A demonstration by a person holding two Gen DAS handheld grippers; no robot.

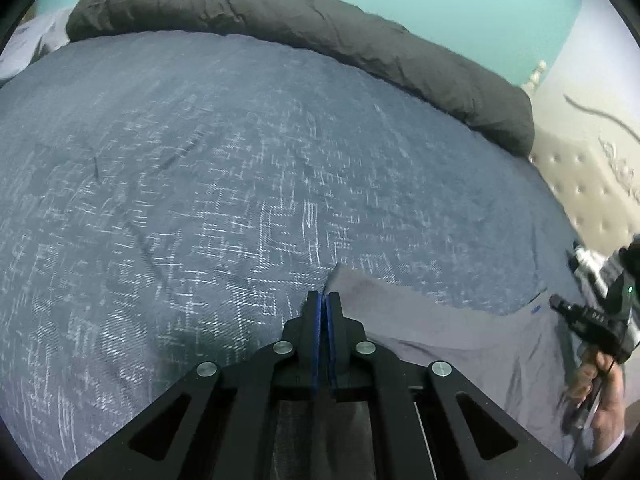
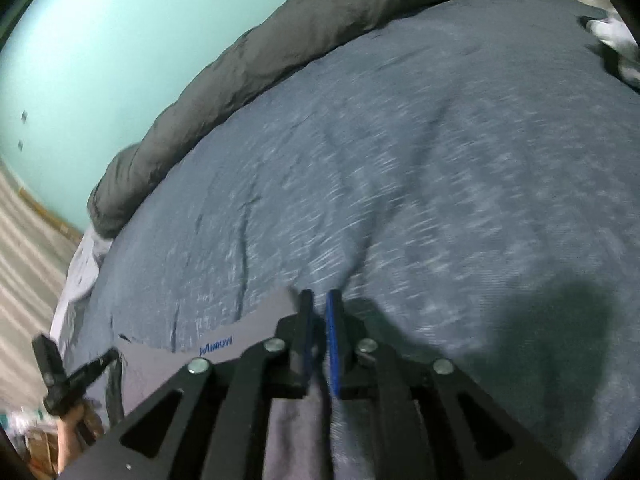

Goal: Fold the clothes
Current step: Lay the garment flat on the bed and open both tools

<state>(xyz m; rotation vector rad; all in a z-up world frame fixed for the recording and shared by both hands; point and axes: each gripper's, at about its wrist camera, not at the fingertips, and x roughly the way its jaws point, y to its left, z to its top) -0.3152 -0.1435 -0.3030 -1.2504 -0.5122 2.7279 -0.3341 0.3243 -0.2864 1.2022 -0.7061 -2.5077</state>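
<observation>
A pale grey-lilac garment is stretched between both grippers above a blue-grey bedspread. My left gripper is shut on one corner of the garment, which fans out to the right. My right gripper is shut on the other corner of the garment, which runs off to the left and shows a small blue printed label. The right gripper and hand show at the right edge of the left wrist view. The left gripper shows at the lower left of the right wrist view.
A rolled dark grey duvet lies along the far edge of the bed against a teal wall. A beige tufted headboard stands at the right. White bedding hangs at the bed's left corner. A black-and-white item lies far right.
</observation>
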